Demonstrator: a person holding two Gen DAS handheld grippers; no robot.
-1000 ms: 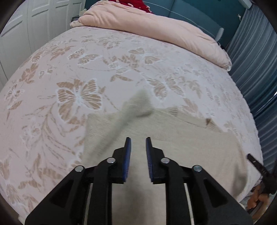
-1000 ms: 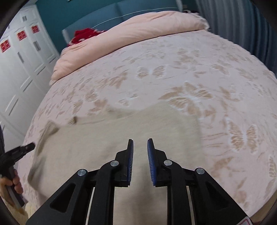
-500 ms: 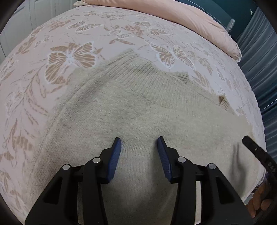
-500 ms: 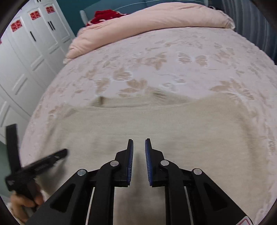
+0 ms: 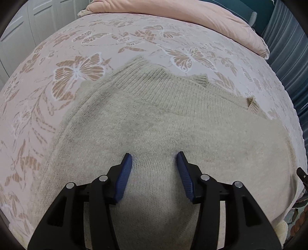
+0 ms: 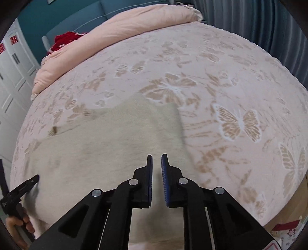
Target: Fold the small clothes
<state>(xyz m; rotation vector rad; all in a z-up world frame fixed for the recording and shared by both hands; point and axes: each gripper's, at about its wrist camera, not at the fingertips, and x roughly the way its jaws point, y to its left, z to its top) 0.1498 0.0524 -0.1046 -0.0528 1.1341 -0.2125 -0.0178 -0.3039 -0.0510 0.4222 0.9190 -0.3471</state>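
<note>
A beige knit sweater (image 5: 154,119) lies spread flat on the butterfly-print bed cover (image 5: 77,63), near the bed's front edge. My left gripper (image 5: 154,157) is open, jaws wide, just above the sweater's lower middle, holding nothing. In the right wrist view the sweater (image 6: 107,146) fills the lower left. My right gripper (image 6: 156,156) has its jaws nearly together with a narrow gap, over the sweater near its right edge; whether cloth is pinched is not visible. The left gripper's tip (image 6: 28,182) shows at the far left there.
A pink duvet (image 5: 192,17) lies rolled along the head of the bed, also in the right wrist view (image 6: 119,34), with a red cloth (image 6: 65,39) behind it. White wardrobe doors (image 6: 11,63) stand at left, grey curtains (image 6: 259,21) at right.
The left gripper has opened wide and dropped closer to the sweater, which now lies flat. The right gripper has swung right toward the sweater's right edge, jaws still nearly together.
</note>
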